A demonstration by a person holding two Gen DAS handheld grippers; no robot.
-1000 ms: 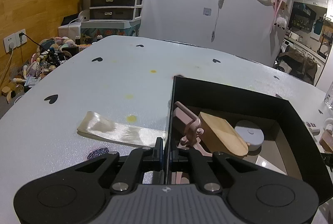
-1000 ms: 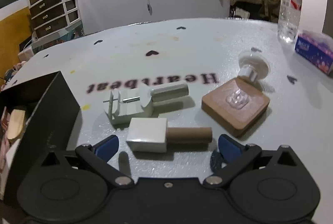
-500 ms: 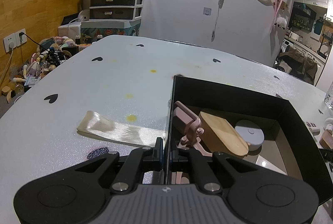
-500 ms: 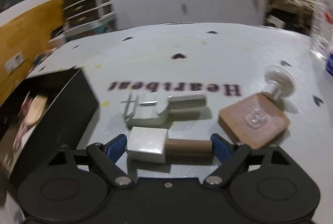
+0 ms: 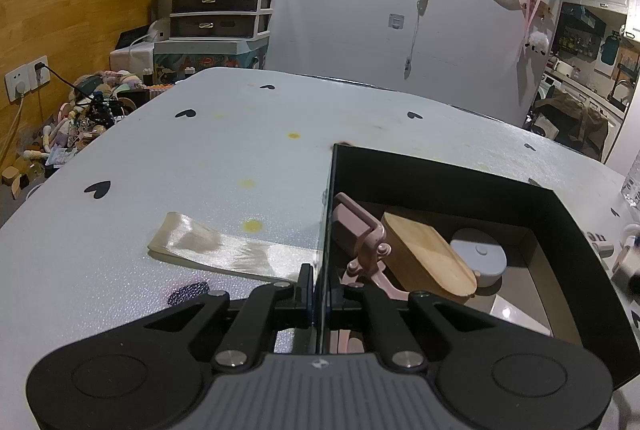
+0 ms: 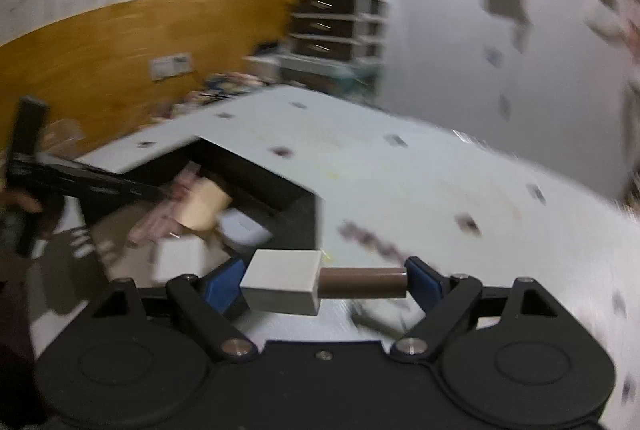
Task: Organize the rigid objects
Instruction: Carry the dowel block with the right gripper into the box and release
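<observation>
My right gripper [image 6: 324, 282] is shut on a small mallet-like piece: a white block [image 6: 282, 282] with a brown handle [image 6: 362, 283], held end to end between the blue pads and lifted above the table. Beyond it lies the black box [image 6: 298, 204], in blur, with pink and wooden things inside. My left gripper [image 5: 319, 288] is shut on the left wall of the black box [image 5: 440, 178]. Inside that box lie a pink tool [image 5: 360, 230], a wooden block [image 5: 428, 256] and a grey round piece [image 5: 478, 258].
A cream ribbon strip [image 5: 224, 250] lies on the white table [image 5: 200, 158] left of the box. Drawers [image 5: 222, 0] and floor clutter stand beyond the table's far left edge. A clear bottle [image 5: 633, 182] shows at the right edge. A hand [image 6: 20, 204] holds the other gripper at left.
My right gripper closed on the white-and-brown piece, lifted it off the table and swung left toward the black box, rolling as it went. The left gripper and the box stayed still.
</observation>
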